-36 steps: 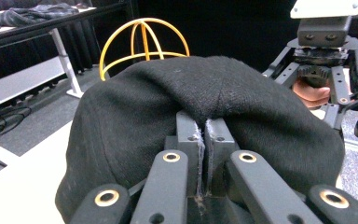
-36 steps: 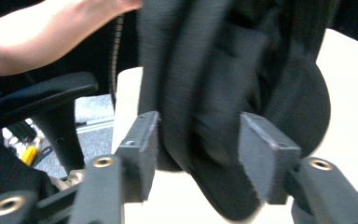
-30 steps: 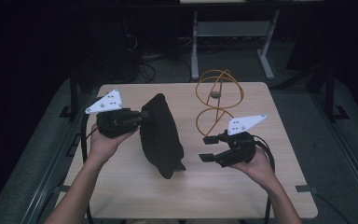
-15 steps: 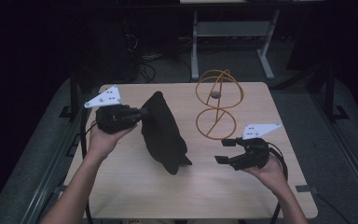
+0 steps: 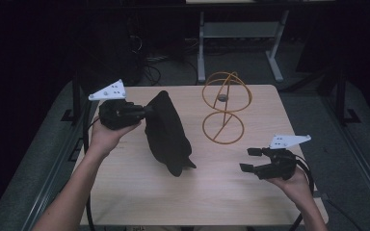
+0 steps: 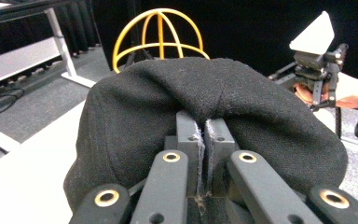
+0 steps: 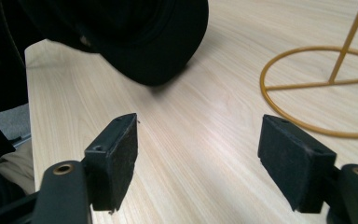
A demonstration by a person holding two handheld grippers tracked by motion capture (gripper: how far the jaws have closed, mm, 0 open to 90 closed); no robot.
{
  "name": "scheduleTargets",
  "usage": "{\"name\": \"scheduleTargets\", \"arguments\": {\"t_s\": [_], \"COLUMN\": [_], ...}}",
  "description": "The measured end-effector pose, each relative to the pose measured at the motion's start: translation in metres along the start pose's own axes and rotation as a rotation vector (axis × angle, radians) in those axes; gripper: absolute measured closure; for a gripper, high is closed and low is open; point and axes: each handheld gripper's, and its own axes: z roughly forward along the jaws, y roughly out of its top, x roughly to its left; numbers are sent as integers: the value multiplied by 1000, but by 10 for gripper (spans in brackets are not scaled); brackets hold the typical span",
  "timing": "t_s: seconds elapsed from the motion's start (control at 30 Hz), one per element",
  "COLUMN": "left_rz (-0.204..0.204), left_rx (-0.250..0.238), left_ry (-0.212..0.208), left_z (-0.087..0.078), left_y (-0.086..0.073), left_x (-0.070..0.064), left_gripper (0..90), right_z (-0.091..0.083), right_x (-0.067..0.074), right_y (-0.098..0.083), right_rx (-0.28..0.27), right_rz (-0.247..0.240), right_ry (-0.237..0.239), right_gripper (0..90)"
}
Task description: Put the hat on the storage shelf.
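On the desk (image 5: pixel 250 192), a black cap (image 5: pixel 166 134) hangs tilted left of centre, its lower edge on the wood. Beside it toward the far edge stands a wire stand (image 5: pixel 224 108). The left gripper (image 5: pixel 147 111) pinches the cap's fabric, jaws closed. The right gripper (image 5: pixel 250 160), near the right edge, gapes empty, well apart. Likely next: lift the cap onto the stand's dome.

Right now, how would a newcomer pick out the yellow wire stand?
On the pale wooden table, look toward the far right half, beyond the black fabric cap. The yellow wire stand rises there: a flat ring base carrying a round cage, the table's one see-through, brightly coloured thing.
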Motion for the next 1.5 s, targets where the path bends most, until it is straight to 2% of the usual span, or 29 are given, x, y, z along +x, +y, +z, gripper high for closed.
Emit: {"name": "scheduleTargets", "arguments": {"t_s": [0.07, 0.13, 0.27, 0.4, 0.47, 0.53, 0.73, 1.0, 1.3, 1.5], "left_rz": [-4, -2, 1, -1, -1, -4, 8, 11, 28, 39], "left_rx": [-3, -1, 8, 6, 1, -6, 10, 18, 37, 50], "left_ry": [2, 2, 1, 0, 1, 4, 11, 4, 0, -4], "left_z": [1, 2, 6, 10, 11, 13, 27, 48, 73, 90], "left_y": [5, 8, 19, 30, 35, 41, 60, 82, 109, 124], "left_x": [2, 4, 8, 14, 17, 20, 30, 42, 49, 51], "left_gripper": [874, 874, 874, 874, 874, 874, 874, 874, 874, 874], "right_z": [0, 1, 0, -2, -3, -3, -8, -13, -21, -26], "right_x": [-2, -6, -10, -14, -16, -18, -24, -27, -32, -34], "right_y": [-5, -11, -14, -19, -20, -20, -20, -21, -18, -20], "right_rx": [-7, 13, 10, 23, 19, 12, -7, -24, -72, -80], "right_rz": [10, 21, 32, 40, 43, 47, 67, 68, 73, 77], "right_ry": [4, 0, -4, -27, -58, -66, -88, -104, -121, -122], "right_gripper": [303, 295, 292, 271, 235, 235, 235, 235, 232, 243]}}
